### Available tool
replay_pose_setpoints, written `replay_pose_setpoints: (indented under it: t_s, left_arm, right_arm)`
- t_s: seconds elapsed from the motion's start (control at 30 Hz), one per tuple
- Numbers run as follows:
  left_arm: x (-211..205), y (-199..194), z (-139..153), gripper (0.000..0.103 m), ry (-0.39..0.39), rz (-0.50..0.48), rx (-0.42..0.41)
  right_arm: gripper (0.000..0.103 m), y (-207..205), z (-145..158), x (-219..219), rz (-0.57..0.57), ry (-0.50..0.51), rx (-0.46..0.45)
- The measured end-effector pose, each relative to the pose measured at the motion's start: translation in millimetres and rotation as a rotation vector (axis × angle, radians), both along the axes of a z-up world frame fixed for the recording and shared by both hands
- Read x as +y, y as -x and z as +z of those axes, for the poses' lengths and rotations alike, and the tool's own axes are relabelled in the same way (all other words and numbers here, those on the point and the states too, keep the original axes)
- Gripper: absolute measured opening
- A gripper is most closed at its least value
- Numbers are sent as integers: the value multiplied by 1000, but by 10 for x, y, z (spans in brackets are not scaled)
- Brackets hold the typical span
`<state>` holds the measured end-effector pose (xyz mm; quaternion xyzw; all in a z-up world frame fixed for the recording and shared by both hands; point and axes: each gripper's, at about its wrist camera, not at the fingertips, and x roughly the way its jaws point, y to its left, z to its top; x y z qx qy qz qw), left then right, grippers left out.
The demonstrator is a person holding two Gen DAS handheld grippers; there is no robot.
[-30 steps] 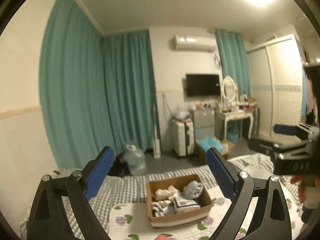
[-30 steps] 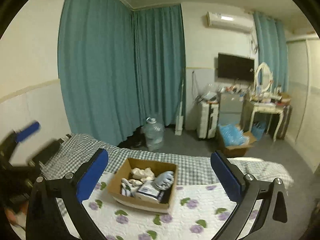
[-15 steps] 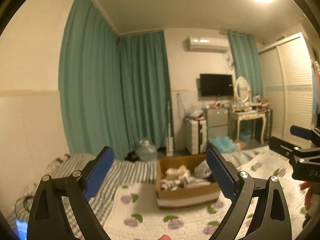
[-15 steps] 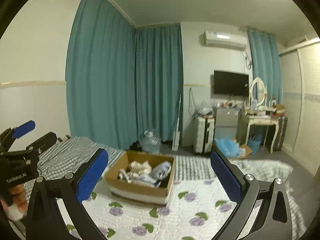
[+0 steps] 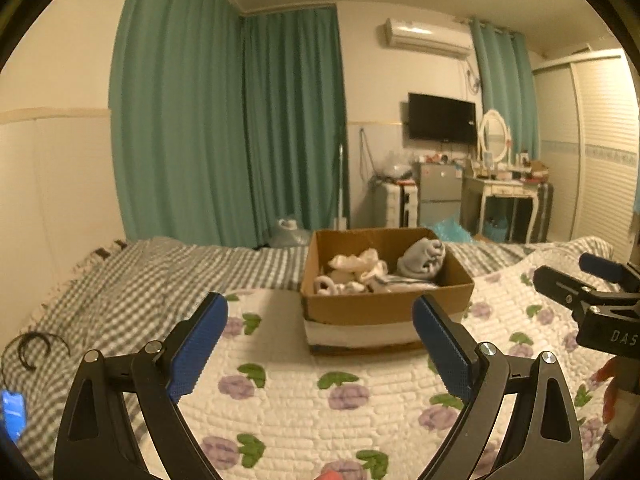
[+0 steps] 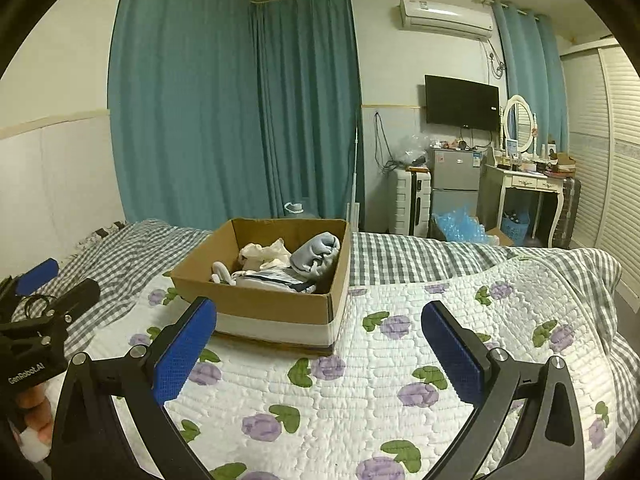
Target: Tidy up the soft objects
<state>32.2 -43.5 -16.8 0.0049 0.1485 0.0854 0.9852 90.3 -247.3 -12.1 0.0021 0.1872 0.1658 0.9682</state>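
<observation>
Hovering: left gripper [image 5: 316,344] & right gripper [image 6: 318,346] wide apart, empty; rolled grey cloth [image 6: 316,254] in cardboard box [image 6: 276,304] prob. light, squashy — pinch mid-roll.

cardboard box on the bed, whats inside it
Inside the cardboard box lie a rolled grey cloth, crumpled cream fabric, small white pieces and a folded striped item. Anything beneath that pile, and the box floor, is covered.

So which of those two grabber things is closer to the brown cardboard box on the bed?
Hard to call; roughly level. The left gripper faces the brown cardboard box head-on; the right gripper sits off its right corner. Both are open and short of it.
</observation>
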Motion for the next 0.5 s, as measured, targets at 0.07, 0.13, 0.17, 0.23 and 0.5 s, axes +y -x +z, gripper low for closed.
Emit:
replay_pose_setpoints:
  t_s: [0.07,0.13,0.17,0.23,0.5]
  left_arm:
    - [6,-5,-31,95,3,-7,3]
    - [6,9,-24,95,8,-9,4]
    - [6,14,-25,95,11,-11,3]
    - [15,41,-20,95,15,-15,-7]
    - [-5,35,-19,95,11,-30,6]
  right_arm:
    - [103,15,0,20,-2,5,-2]
    - [103,23,9,36,0,5,-5]
    - [103,45,17,42,0,2,-10]
    - [103,74,38,62,3,1,-18]
    - [103,131,60,100,9,-2,-30]
